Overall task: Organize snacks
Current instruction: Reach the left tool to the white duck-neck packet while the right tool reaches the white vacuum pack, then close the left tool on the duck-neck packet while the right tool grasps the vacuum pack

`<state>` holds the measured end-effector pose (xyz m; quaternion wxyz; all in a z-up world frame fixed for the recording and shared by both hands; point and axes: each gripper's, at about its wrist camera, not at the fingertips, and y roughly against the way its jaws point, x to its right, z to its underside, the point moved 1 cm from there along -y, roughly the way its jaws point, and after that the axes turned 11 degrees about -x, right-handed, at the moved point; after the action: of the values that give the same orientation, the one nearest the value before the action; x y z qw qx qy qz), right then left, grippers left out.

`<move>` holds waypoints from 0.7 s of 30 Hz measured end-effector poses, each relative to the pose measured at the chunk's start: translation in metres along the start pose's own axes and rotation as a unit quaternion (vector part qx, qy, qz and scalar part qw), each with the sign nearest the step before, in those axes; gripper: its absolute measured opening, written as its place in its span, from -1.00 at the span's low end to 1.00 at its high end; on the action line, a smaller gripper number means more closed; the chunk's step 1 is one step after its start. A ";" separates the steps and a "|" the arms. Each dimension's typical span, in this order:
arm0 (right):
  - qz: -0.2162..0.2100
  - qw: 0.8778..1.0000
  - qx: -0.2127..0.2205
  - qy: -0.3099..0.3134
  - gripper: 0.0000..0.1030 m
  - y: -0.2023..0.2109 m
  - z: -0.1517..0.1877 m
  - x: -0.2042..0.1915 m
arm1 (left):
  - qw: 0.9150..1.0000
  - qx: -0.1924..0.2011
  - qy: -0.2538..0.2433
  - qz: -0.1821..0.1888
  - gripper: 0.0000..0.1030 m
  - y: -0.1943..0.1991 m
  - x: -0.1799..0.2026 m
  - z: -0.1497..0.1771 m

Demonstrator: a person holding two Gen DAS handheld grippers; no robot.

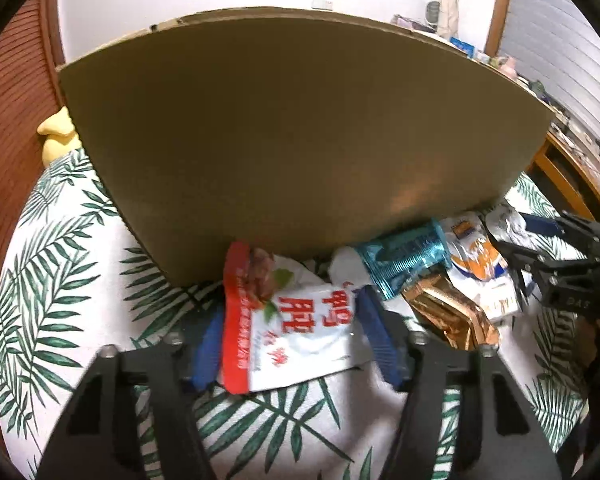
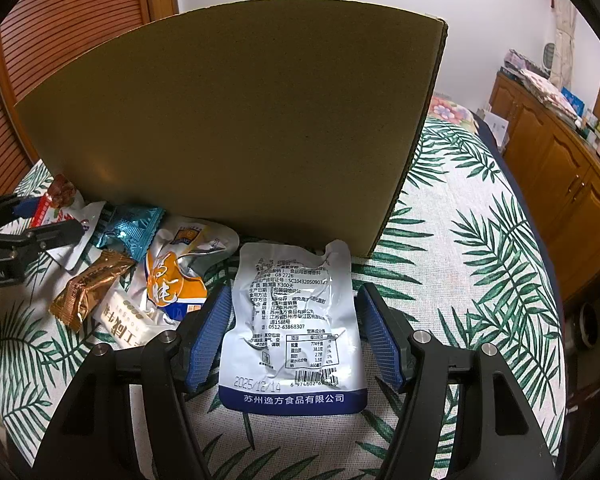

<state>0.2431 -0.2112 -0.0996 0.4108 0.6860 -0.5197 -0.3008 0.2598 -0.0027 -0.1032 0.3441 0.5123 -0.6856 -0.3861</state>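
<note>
A red-and-white snack pouch (image 1: 288,320) sits between the blue pads of my left gripper (image 1: 294,340), which is shut on it with the pads against both side edges; its top curls against the cardboard box (image 1: 300,120). My right gripper (image 2: 294,338) is shut on a silver pouch with a blue bottom band (image 2: 296,320), label side up, in front of the same box (image 2: 228,120). In the right wrist view the left gripper (image 2: 40,218) shows at the far left with the red pouch (image 2: 56,196). The right gripper (image 1: 516,236) shows at the right edge of the left wrist view.
Between the two grippers lie loose snacks on the palm-leaf bedspread (image 2: 460,240): a teal wrapper (image 2: 128,228), a gold wrapper (image 2: 88,288), an orange-and-white pouch (image 2: 176,276) and a white nougat bar (image 2: 128,320). A wooden cabinet (image 2: 560,168) stands to the right, and a yellow plush (image 1: 58,132) sits left of the box.
</note>
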 end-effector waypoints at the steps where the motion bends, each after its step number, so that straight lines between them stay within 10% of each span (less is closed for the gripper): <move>1: 0.000 1.000 0.000 0.000 0.31 0.000 0.000 0.000 | 1.000 0.003 -0.005 -0.003 0.06 0.001 0.001 0.001; 21: 0.000 1.000 0.000 0.000 0.31 0.000 0.000 0.000 | 0.999 0.047 -0.004 0.003 -0.08 0.051 0.002 0.029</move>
<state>0.2428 -0.2111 -0.0996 0.4109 0.6859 -0.5198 -0.3009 0.2114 0.0097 -0.0714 0.3179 0.5249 -0.7057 -0.3541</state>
